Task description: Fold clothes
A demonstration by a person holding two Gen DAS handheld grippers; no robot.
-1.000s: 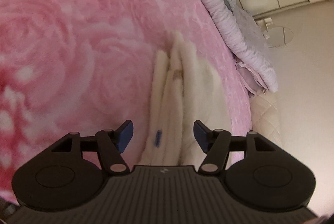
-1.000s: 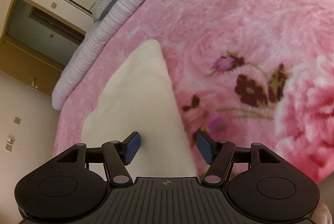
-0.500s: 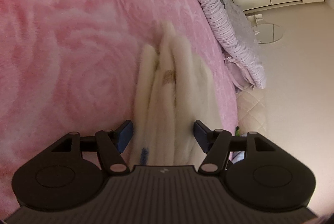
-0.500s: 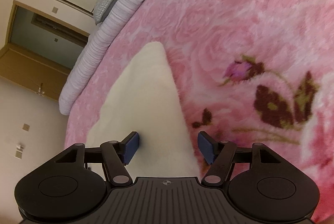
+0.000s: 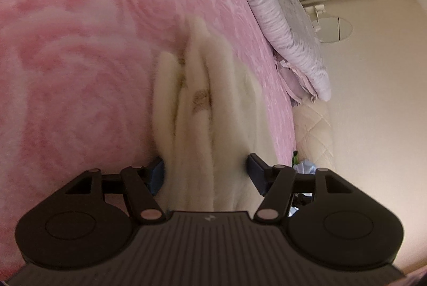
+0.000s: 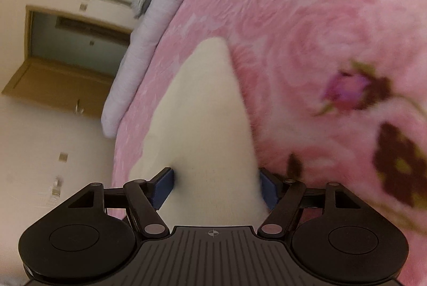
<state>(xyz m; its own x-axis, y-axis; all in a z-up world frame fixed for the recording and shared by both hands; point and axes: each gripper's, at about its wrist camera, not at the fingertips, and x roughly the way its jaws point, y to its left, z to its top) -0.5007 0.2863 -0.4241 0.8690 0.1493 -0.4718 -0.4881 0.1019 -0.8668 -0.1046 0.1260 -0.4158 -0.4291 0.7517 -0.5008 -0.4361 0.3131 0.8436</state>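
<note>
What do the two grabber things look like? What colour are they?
Both look alike. The left gripper and the right gripper are black plastic, with two thin arms ending in blue pads. Each has a ribbed black plate in the middle with a small white mark, round black discs at both sides, and silvery pins at the hinges.

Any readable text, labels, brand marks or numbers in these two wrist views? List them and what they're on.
No readable words or numbers in either view.
Brown mark on the cream garment: too blurred to read.
Small emblem on the left tool: a symbol, no letters.
Crosshair sign on the right tool: no letters.
</note>
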